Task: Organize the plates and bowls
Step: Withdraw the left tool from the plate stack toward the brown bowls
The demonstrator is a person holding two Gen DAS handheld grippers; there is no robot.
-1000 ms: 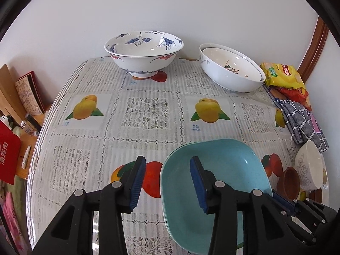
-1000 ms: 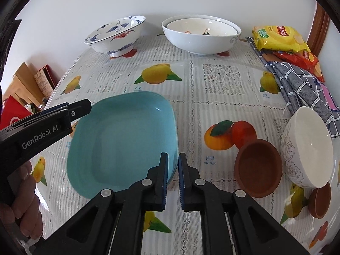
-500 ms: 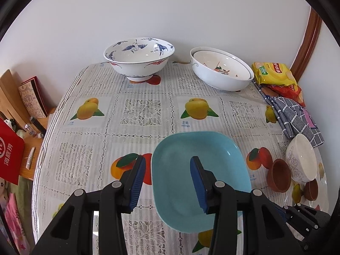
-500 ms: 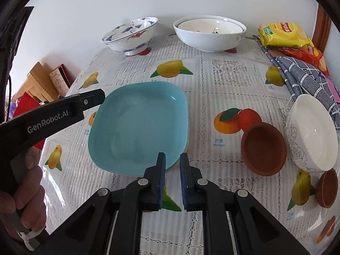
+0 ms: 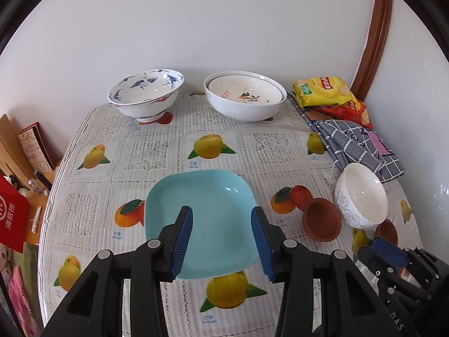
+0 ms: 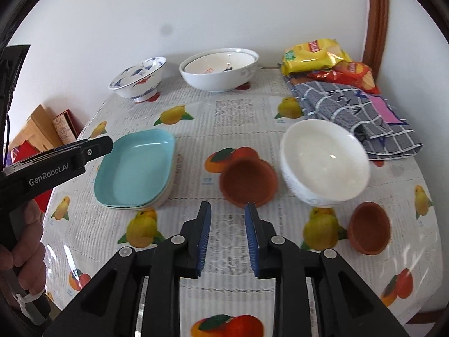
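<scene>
Since the teal plates (image 6: 134,168) sit stacked on the surface (image 6: 233,118), ahead-left of the right claw (image 6: 228,234), we find both it and the left claw (image 5: 221,244) open, empty; the brown bowl (image 6: 248,181) lies just ahead.

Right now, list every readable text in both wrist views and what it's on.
"GenRobot.AI": side of the left gripper's body, right wrist view.
"海底捞": red bag left of the table.
"芒果": caption under the mango prints on the tablecloth.
Yellow chip bag logo: too blurred to read.
Card beside the table: unreadable.
</scene>
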